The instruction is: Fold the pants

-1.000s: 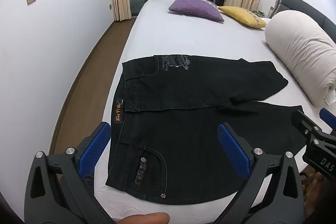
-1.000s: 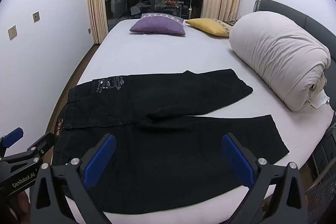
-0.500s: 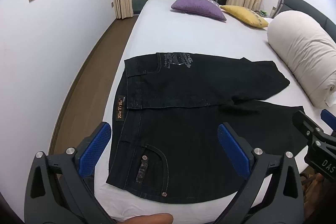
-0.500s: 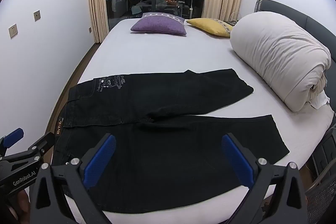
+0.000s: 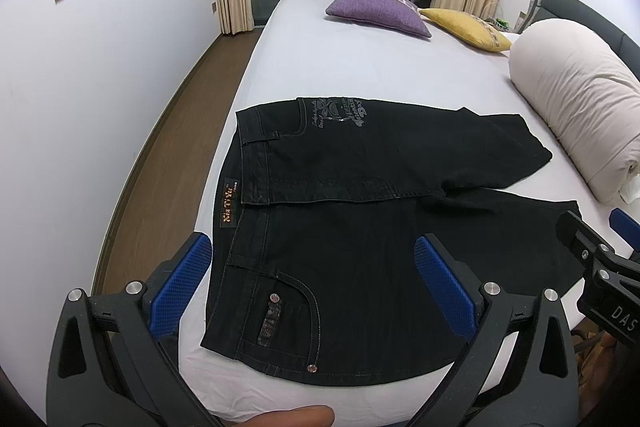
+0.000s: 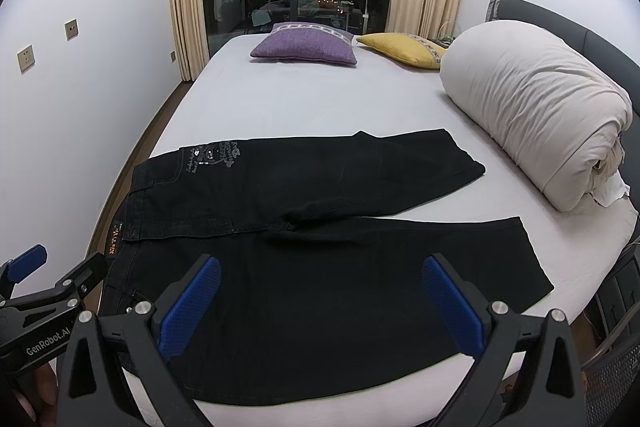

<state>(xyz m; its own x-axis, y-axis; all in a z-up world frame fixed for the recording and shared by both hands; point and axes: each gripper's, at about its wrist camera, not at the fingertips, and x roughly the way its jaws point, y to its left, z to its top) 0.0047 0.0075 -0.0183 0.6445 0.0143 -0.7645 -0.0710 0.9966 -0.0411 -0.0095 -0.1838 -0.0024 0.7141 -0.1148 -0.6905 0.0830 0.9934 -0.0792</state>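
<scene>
White bed — black pants beneath both spread tools

Black pants lie flat across the near end of the bed, waistband toward its left edge, legs spread toward the right, the far leg angled away, a tan label on the waistband.

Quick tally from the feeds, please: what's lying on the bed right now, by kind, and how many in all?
Black pants: 1, spread flat
Cushions: 2, one purple cushion, one yellow cushion
Rolled white duvet: 1
Total on the bed: 4
Both grippers, left gripper and right gripper, are open and hold nothing.
</scene>
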